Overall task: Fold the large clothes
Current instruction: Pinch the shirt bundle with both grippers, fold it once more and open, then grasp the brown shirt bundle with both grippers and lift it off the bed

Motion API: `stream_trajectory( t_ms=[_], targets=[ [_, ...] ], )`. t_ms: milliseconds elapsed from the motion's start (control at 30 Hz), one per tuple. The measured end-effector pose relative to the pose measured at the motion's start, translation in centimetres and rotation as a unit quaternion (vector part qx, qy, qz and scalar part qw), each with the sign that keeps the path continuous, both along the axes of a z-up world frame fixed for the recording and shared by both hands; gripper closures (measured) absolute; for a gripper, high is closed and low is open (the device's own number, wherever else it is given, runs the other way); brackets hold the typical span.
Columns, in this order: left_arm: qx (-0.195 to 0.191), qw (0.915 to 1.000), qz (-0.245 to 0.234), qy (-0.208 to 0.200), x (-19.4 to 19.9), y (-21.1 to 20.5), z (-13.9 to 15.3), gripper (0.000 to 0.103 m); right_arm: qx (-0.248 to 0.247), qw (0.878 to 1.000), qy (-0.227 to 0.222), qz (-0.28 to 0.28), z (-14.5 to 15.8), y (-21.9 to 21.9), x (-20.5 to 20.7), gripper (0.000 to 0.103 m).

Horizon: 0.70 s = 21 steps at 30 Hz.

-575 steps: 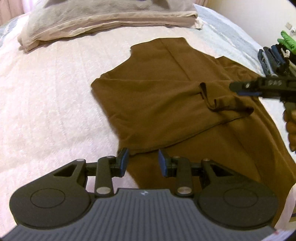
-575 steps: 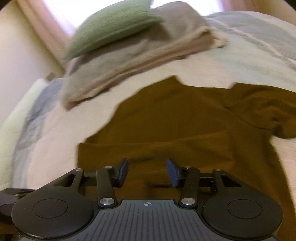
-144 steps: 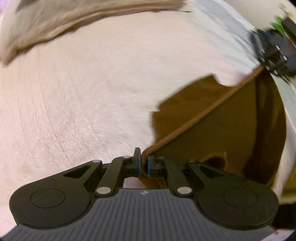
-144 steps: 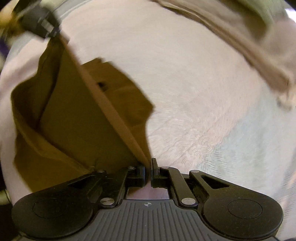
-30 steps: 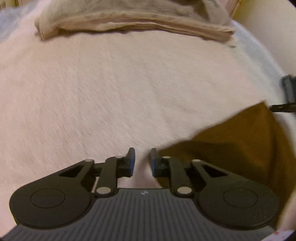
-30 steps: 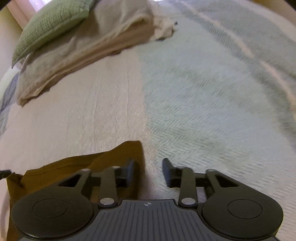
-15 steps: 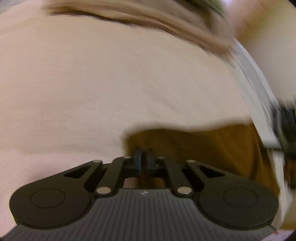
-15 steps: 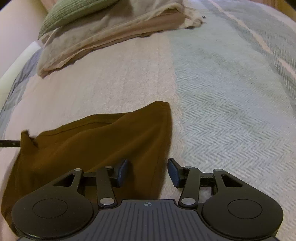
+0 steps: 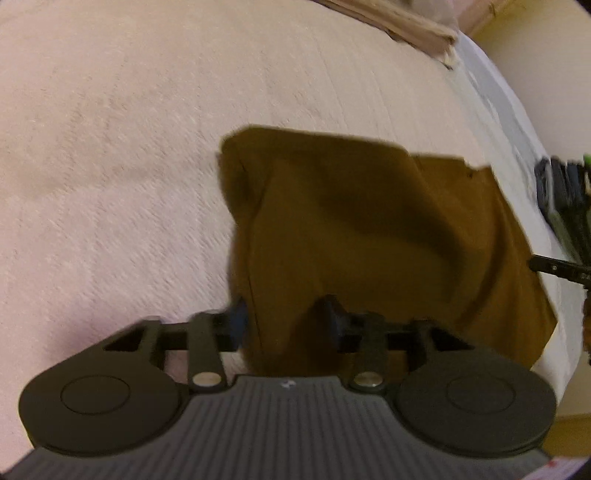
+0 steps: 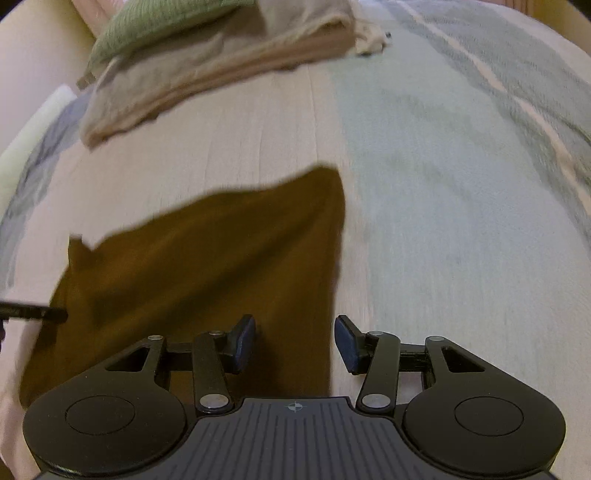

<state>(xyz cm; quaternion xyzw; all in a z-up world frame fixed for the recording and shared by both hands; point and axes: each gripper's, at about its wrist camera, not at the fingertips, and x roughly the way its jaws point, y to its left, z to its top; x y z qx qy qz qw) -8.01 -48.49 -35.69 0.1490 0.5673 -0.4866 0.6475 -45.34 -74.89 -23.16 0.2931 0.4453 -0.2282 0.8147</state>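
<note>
Mid-fold on the bed (image 10: 443,184): left gripper (image 9: 286,319) and right gripper (image 10: 294,343), jaws apart, straddle the brown garment's (image 9: 351,229) near edges, gripping nothing; next, pinch both corners.

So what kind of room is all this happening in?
Most likely a bedroom: the brown garment lies on a wide bed with a pink and pale blue woven bedspread, and a green knitted cushion sits on folded beige blankets.

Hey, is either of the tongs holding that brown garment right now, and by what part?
Neither. The left tongs stand open astride a raised fold of the brown garment, pads not pressing it. The right tongs are open over its edge.
</note>
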Motion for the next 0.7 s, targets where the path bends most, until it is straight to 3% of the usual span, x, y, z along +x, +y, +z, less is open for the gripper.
stream_trajectory(
  t_ms=[100, 233, 367, 433, 467, 500, 533, 600, 633, 700],
  targets=[
    [-0.027, 0.9981, 0.054, 0.014, 1.7, 1.0, 0.3, 0.094, 0.003, 1.000, 0.012, 0.012, -0.6, 0.7, -1.4, 0.064],
    [-0.017, 0.9949, 0.092, -0.039, 3.4, 2.9, 1.8, 0.096, -0.020, 0.999, 0.031, -0.013, 0.1, 0.5, -2.9, 0.064],
    [-0.022, 0.9927, 0.026, -0.115, 0.0, 4.4, 6.0, 0.090, -0.073, 0.996, 0.035, 0.045, 3.2, 3.7, -3.6, 0.063],
    [-0.033, 0.9842, -0.051, -0.166, -4.2, 5.4, 7.8, 0.074, -0.111, 0.985, 0.033, 0.129, 4.6, 7.0, -3.9, 0.057],
    [-0.034, 0.9776, -0.094, -0.185, -6.2, 5.9, 8.1, 0.061, -0.130, 0.976, 0.036, 0.172, 5.0, 8.7, -3.9, 0.055],
    [-0.033, 0.9674, -0.141, -0.208, -8.7, 6.1, 8.1, 0.054, -0.155, 0.962, 0.041, 0.220, 5.1, 10.6, -3.9, 0.052],
    [-0.041, 0.9501, -0.199, -0.237, -11.7, 6.6, 8.0, 0.053, -0.179, 0.948, 0.047, 0.258, 5.1, 12.3, -4.0, 0.050],
    [-0.040, 0.9106, -0.298, -0.283, -16.4, 7.3, 6.7, 0.043, -0.227, 0.914, 0.062, 0.329, 4.2, 15.2, -4.0, 0.048],
    [-0.035, 0.8865, -0.337, -0.316, -18.3, 7.5, 5.7, 0.043, -0.256, 0.895, 0.071, 0.359, 3.4, 16.5, -4.0, 0.048],
    [-0.027, 0.8530, -0.382, -0.355, -20.6, 7.6, 3.4, 0.045, -0.309, 0.857, 0.087, 0.404, 1.6, 18.6, -3.9, 0.048]
  ],
)
